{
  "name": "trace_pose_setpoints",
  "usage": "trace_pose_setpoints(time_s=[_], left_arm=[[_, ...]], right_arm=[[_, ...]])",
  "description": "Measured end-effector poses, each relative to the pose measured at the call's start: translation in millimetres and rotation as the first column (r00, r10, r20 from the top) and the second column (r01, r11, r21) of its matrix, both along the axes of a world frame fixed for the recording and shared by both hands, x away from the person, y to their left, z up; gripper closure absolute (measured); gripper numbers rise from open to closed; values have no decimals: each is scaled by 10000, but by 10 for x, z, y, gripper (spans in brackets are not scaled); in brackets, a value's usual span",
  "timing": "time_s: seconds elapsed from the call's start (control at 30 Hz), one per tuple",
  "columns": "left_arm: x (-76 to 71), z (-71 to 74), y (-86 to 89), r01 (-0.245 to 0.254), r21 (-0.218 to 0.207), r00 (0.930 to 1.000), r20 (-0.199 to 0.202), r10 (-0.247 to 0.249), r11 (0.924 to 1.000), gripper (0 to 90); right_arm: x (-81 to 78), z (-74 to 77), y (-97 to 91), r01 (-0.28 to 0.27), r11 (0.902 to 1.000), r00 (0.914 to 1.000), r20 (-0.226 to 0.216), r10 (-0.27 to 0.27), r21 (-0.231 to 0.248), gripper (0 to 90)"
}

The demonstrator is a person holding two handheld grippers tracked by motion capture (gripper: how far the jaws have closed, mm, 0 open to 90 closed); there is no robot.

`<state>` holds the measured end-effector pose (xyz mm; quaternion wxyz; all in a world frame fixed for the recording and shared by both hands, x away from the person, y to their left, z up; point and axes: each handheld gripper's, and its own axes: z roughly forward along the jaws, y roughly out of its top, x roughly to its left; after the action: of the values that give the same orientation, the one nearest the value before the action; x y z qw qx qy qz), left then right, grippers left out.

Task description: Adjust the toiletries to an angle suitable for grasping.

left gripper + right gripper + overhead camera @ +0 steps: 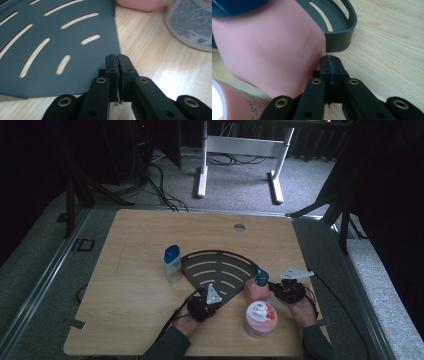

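On the table, both claws [117, 56] [329, 58] sit closed, empty, beside the slotted tray [220, 270].

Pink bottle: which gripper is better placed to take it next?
Right, probably. The right gripper, jaws shut, sits right against the pink bottle. The left gripper, also shut, points at the black slotted tray, farther off.

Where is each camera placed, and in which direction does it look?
High view: above the person's side, looking forward and down on the light wooden table; both forearms show.
Left gripper view: along shut black jaws toward the dark slotted fan-shaped tray.
Right gripper view: along shut jaws at the pink bottle with blue cap.
Shared: tray, pink bottle.
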<state>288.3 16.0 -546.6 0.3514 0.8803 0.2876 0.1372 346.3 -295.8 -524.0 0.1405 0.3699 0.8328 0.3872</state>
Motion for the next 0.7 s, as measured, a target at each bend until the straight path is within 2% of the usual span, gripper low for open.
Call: trace_pose_setpoints(time_s=[0.07, 0.23, 0.5, 0.7], left_arm=[[12, -19, 7, -149, 189, 9999, 43, 148, 9997, 881], [27, -32, 8, -144, 71, 9999, -13, 144, 9999, 894], [43, -45, 1, -134, -34, 9999, -1, 134, 9999, 900], [40, -46, -4, -161, -29, 9999, 8, 161, 9999, 898]], right_arm=[[-2, 2, 13, -63, 10000, 10000, -2, 63, -32, 900], [-5, 10, 46, -196, 9998, 9998, -43, 195, -82, 900], [-35, 28, 200, -826, 9963, 9966, -58, 825, -256, 900], [-57, 34, 338, -1355, 9901, 9908, -52, 1354, -372, 900]])
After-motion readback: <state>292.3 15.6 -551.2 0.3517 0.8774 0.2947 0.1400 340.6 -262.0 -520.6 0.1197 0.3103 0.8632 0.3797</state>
